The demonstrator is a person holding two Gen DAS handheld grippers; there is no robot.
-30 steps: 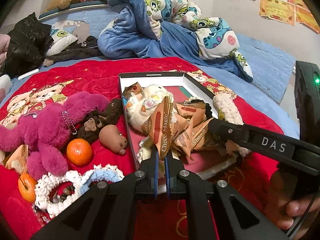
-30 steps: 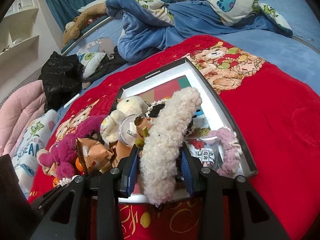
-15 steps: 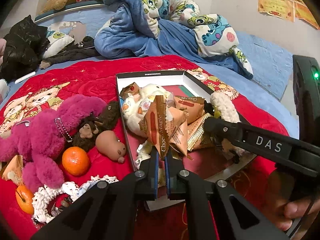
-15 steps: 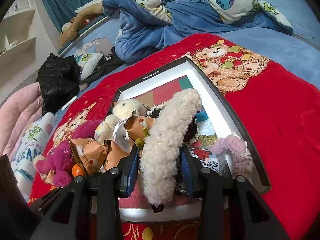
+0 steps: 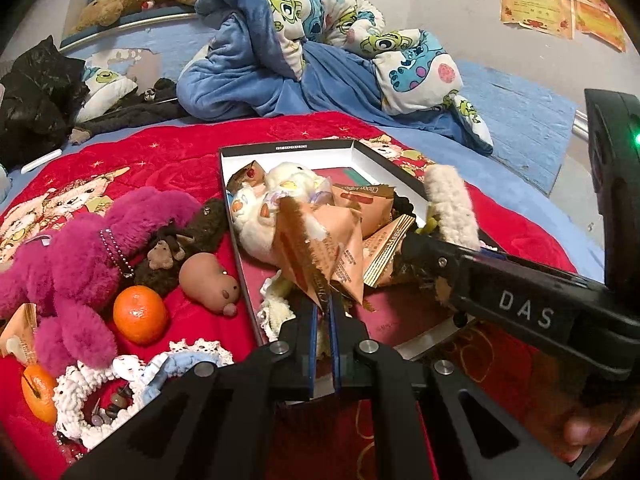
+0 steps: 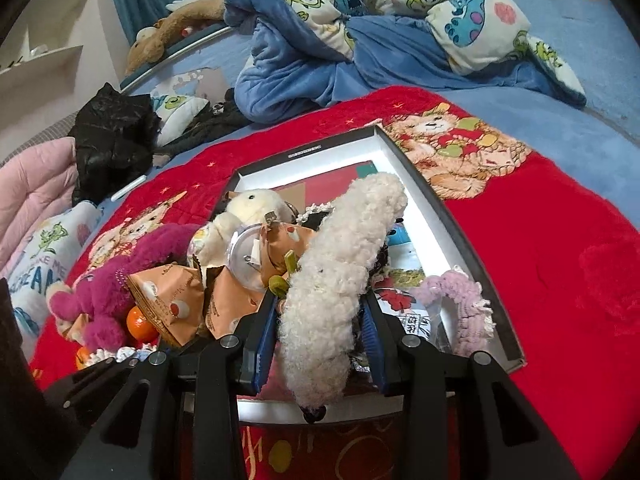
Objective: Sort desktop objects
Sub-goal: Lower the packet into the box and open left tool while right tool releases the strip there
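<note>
A shallow black-rimmed white box (image 5: 248,268) (image 6: 452,216) lies on the red blanket and holds snack packets, a cream plush toy (image 5: 288,178) (image 6: 248,204) and a pink scrunchie (image 6: 456,300). My left gripper (image 5: 324,312) is shut on an orange snack packet (image 5: 320,240) and holds it over the box. My right gripper (image 6: 320,320) is shut on a fluffy cream hairband (image 6: 344,264), also over the box; it shows in the left wrist view (image 5: 452,200).
Left of the box lie a magenta plush (image 5: 76,248), a brown monkey toy (image 5: 168,252), a brown squishy toy (image 5: 208,280), two tangerines (image 5: 140,314), lace scrunchies (image 5: 120,376). A rumpled blue duvet (image 5: 280,60) lies behind, black clothing (image 6: 112,136) at left.
Both grippers have moved a little farther over the box with their loads. The snack packet in the left gripper has twisted so its face turns away.
</note>
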